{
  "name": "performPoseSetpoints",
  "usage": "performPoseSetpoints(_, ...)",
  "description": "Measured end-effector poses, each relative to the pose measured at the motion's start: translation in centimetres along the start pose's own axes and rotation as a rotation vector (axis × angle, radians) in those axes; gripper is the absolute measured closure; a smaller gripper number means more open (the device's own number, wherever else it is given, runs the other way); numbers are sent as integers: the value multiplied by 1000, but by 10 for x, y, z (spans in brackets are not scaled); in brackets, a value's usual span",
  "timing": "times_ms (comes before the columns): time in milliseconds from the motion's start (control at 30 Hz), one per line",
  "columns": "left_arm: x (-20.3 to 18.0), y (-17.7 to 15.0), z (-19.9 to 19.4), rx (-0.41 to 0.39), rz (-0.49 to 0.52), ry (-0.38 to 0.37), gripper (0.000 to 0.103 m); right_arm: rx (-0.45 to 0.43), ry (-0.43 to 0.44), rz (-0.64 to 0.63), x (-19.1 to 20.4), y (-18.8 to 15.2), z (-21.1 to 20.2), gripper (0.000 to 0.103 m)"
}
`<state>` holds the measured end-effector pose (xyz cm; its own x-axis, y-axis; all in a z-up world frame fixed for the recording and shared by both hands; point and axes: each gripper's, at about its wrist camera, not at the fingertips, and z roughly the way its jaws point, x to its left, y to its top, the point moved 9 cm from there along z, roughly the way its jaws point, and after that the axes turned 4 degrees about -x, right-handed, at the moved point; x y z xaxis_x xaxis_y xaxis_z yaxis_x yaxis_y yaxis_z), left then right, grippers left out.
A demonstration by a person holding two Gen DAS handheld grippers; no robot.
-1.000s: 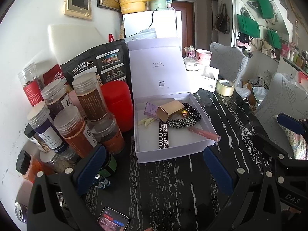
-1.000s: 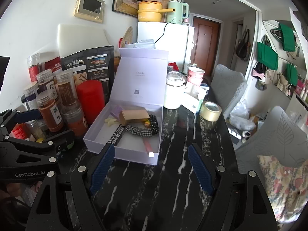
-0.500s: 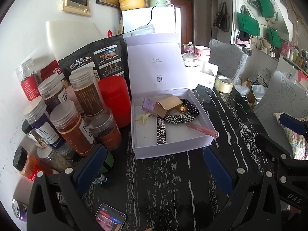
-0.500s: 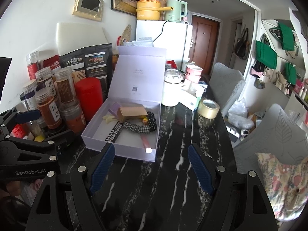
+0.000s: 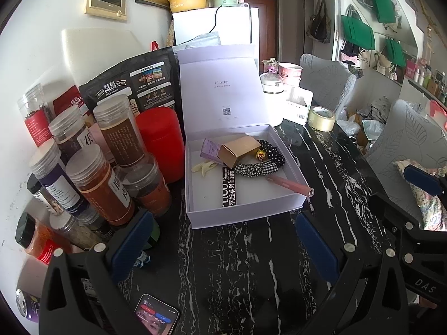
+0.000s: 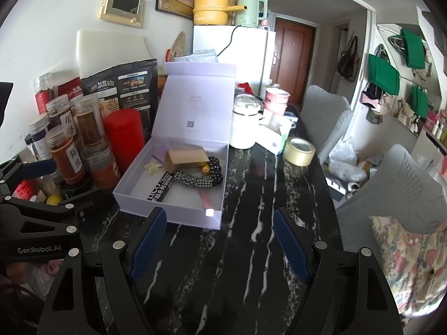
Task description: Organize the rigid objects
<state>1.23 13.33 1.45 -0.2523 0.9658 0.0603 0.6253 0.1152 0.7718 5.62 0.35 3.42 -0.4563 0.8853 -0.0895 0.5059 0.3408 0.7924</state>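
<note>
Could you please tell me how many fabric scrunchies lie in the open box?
2. A black polka-dot fabric scrunchie lies near the right wall of the white cardboard box; a black-and-white gingham scrunchie lies just in front. Others may hide beneath.

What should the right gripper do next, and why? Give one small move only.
Probably ease the right gripper forward and down toward the pink tube in the open white box. The tube lies tilted, its end propped on the box's near rim, so it looks like the easiest thing to take. The gripper is open and empty, hovering over bare black table just short of the box.
</note>
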Motion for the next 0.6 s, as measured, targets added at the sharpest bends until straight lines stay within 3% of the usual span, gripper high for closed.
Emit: performPoseSetpoints(600, -9, -8, 13, 34, 8, -21, 0, 27, -6, 32, -11, -9, 9, 24)
